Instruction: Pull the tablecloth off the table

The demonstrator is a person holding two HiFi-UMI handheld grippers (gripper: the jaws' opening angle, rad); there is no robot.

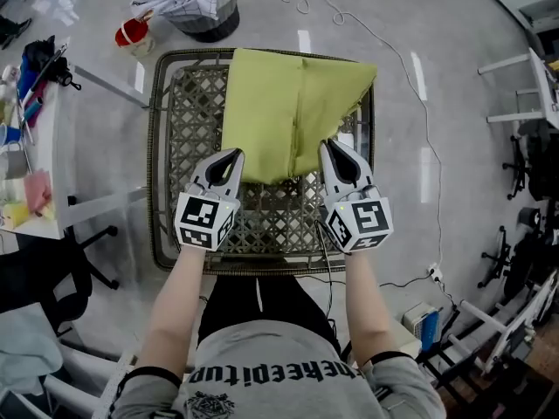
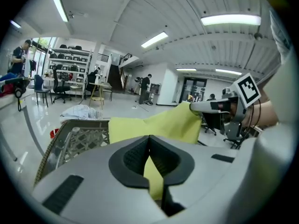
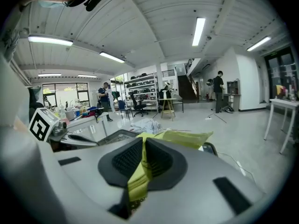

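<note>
Polished grey floor surrounds a woven lattice table [image 1: 179, 129]. At its near side, the left gripper [image 1: 232, 157] and right gripper [image 1: 330, 149] are each clamped on the near edge of the yellow-green tablecloth [image 1: 288, 94], which lies rumpled toward the table's far edge. Drawing both grippers back evenly, toward the person, should keep the cloth from snagging.

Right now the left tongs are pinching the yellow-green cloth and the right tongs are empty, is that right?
Not quite. The right tongs are not empty: they are shut on the yellow-green cloth too, as the right gripper view shows. The left tongs are pinching it, as you said.
</note>
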